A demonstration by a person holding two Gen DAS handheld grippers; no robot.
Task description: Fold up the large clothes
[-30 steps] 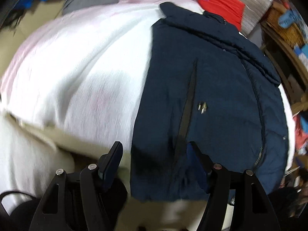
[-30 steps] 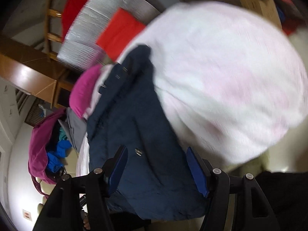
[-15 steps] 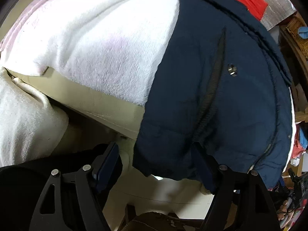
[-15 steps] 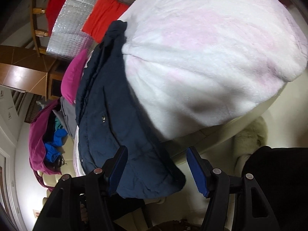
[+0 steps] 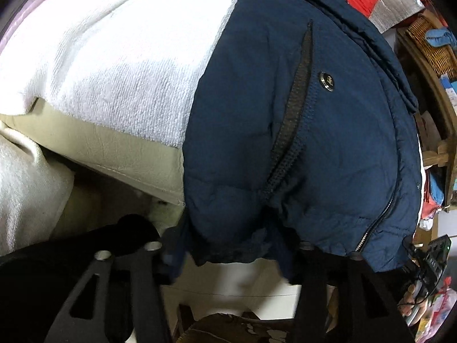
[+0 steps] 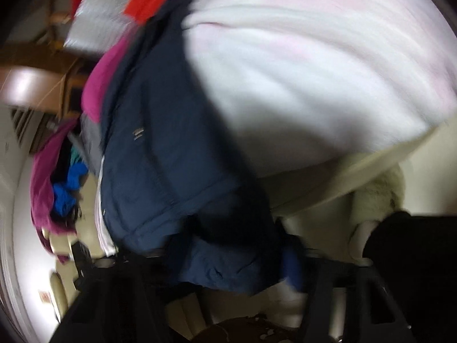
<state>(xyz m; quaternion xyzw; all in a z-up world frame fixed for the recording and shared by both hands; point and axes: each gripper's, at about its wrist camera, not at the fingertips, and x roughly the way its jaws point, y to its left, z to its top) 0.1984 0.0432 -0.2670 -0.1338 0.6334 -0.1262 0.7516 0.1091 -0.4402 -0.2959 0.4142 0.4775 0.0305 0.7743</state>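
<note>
The white blanket (image 5: 120, 65) covers the cream sofa (image 5: 114, 154), and your navy puffer jacket (image 5: 300, 131) lies over the blanket's right part with its hem hanging past the sofa's front edge. Your left gripper (image 5: 231, 254) is closing with the gathered hem between its fingers. Your right gripper (image 6: 228, 263) is closing around the hem's other corner; blur hides whether either is pinching yet.

The left tool (image 5: 228, 254) had black arms with triangular cut-outs, round silver screw heads near the finger bases, and dark blue pads (image 5: 171, 254). The right tool (image 6: 228, 260), blurred, showed the same black frame and a blue pad (image 6: 291, 268).
</note>
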